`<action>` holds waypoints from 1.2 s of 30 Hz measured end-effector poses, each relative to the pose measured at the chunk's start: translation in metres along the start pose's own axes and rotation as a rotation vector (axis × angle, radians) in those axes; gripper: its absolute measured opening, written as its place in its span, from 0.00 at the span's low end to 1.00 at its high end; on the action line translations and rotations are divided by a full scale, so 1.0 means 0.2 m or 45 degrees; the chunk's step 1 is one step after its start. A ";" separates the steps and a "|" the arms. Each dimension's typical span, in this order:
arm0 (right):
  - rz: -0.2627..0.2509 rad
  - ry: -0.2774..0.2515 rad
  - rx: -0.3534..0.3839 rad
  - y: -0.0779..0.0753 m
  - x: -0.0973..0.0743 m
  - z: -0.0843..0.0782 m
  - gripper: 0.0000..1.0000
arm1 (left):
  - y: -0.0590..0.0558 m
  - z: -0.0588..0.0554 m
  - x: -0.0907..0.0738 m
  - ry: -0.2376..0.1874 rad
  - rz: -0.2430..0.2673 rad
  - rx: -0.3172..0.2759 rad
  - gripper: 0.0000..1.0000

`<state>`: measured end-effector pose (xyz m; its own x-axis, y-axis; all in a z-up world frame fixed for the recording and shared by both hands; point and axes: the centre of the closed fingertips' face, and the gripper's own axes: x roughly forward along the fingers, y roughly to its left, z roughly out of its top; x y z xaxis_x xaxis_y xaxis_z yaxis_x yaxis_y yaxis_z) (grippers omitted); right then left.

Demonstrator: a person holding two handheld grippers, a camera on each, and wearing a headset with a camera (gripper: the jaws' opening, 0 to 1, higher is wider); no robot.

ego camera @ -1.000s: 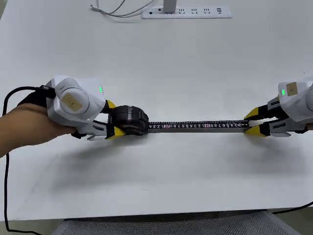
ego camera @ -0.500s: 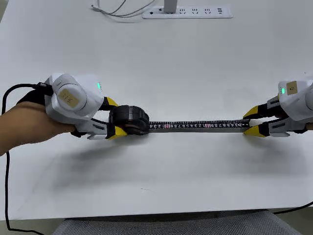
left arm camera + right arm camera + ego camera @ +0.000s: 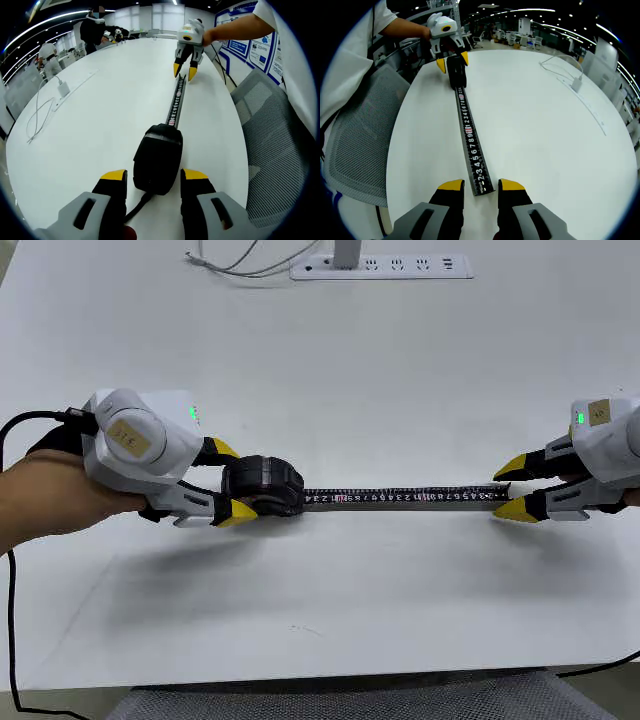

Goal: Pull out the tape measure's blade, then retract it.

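The right hand-held gripper (image 3: 481,185) is now spread and the blade (image 3: 469,132) released, tip lying between the jaws on the surface (image 3: 545,125). The tape measure (image 3: 157,155) is straddled by the left hand-held gripper (image 3: 153,174); whether it is clamped cannot be told. Retraction is judged next.

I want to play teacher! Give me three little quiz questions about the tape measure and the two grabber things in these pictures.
1. True or false: the blade is wound all the way back inside the tape measure's black case.
2. Fill the gap: the right gripper has its jaws ____ (open or shut), with the blade's end lying on the table between them.
3. Pick one: the case sits between the jaws of
A. the left gripper
B. the right gripper
C. neither gripper

Key: 1 false, because the blade stretches from the case across to the right gripper; 2 open; 3 A.
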<state>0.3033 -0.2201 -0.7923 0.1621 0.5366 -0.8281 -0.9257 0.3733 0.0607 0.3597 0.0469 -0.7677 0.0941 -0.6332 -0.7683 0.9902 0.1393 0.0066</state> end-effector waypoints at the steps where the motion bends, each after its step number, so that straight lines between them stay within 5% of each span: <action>1: -0.001 -0.004 0.003 0.00 0.00 0.00 0.23 | 0.00 0.00 0.00 0.000 -0.003 0.001 0.39; 16: -0.044 -0.089 0.073 0.00 -0.04 0.08 0.29 | -0.01 0.01 -0.07 -0.060 0.025 -0.083 0.42; 22: -0.103 -0.148 0.167 0.01 -0.07 0.11 0.35 | -0.02 0.02 -0.13 -0.127 0.075 -0.110 0.45; 36: -0.210 -0.203 0.215 0.08 -0.14 0.15 0.51 | -0.03 -0.02 -0.30 -0.192 0.199 -0.202 0.56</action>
<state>0.2952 -0.2056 -0.7513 0.3702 0.5654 -0.7371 -0.8144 0.5792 0.0352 0.3484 0.0869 -0.7243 0.2710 -0.6993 -0.6615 0.9350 0.3545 0.0083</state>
